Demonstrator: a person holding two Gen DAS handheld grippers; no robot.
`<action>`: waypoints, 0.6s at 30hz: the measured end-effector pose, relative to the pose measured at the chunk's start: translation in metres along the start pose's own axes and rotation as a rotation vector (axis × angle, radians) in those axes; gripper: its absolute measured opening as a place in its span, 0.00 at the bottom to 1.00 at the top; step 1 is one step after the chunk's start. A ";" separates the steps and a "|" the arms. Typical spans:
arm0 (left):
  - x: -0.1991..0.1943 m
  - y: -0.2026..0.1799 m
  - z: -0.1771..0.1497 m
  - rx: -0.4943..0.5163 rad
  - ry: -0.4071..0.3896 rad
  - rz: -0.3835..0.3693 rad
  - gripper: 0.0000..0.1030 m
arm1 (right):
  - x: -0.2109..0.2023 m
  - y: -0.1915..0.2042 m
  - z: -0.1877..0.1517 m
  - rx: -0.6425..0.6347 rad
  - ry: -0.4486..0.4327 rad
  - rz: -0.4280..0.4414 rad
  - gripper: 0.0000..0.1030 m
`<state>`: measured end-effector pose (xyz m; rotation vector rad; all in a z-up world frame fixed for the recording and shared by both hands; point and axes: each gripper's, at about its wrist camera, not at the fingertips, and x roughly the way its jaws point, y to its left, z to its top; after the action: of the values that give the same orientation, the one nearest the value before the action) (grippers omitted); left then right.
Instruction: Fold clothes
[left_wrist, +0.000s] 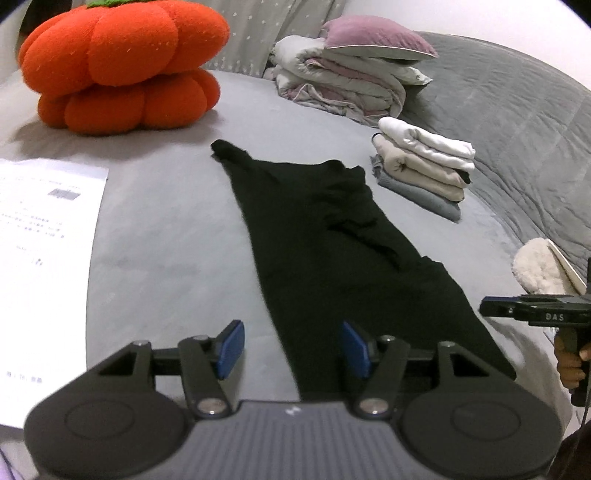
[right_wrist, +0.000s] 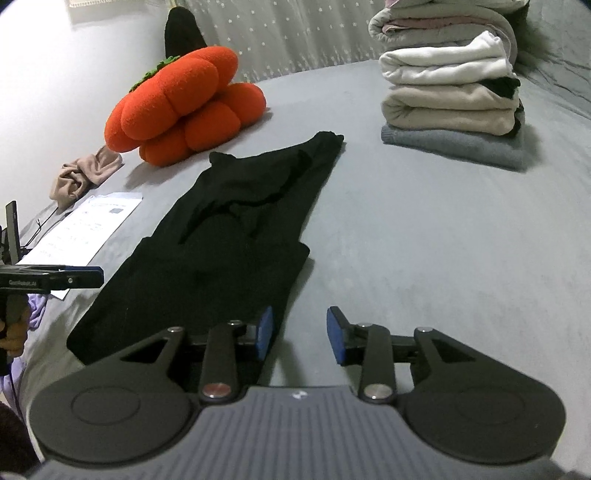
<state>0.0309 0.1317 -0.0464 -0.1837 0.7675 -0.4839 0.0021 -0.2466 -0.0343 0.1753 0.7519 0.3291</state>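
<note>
A black garment (left_wrist: 332, 236) lies folded into a long strip on the grey bed (left_wrist: 177, 221), running away from both cameras. My left gripper (left_wrist: 293, 349) is open over the strip's near left edge, blue pads apart, nothing pinched between them. My right gripper (right_wrist: 301, 334) is open at the garment's (right_wrist: 236, 236) near right corner; its left pad (right_wrist: 265, 332) is over the black cloth, its right pad over bare sheet. Each gripper shows side-on at the edge of the other's view, as the right gripper (left_wrist: 491, 308) and the left gripper (right_wrist: 94, 277), each in a person's hand.
A stack of folded clothes (left_wrist: 424, 170) (right_wrist: 450, 99) sits right of the garment, a folded quilt and pillow (left_wrist: 351, 70) behind it. An orange pumpkin cushion (left_wrist: 118, 66) (right_wrist: 184, 107), a printed sheet (left_wrist: 40, 258) (right_wrist: 85, 225) and a beige cloth (right_wrist: 85, 177) lie left. A fleecy item (left_wrist: 539, 269) lies right.
</note>
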 end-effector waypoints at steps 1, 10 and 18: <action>0.001 0.002 0.001 -0.016 -0.002 -0.006 0.58 | 0.000 0.000 0.000 0.008 0.001 0.000 0.36; 0.053 0.039 0.055 -0.154 0.045 -0.027 0.57 | 0.032 -0.020 0.041 0.067 0.065 0.038 0.36; 0.093 0.058 0.091 -0.212 0.029 -0.040 0.55 | 0.082 -0.042 0.074 0.104 0.088 0.044 0.37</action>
<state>0.1731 0.1366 -0.0586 -0.3911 0.8445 -0.4435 0.1190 -0.2598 -0.0451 0.2775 0.8538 0.3418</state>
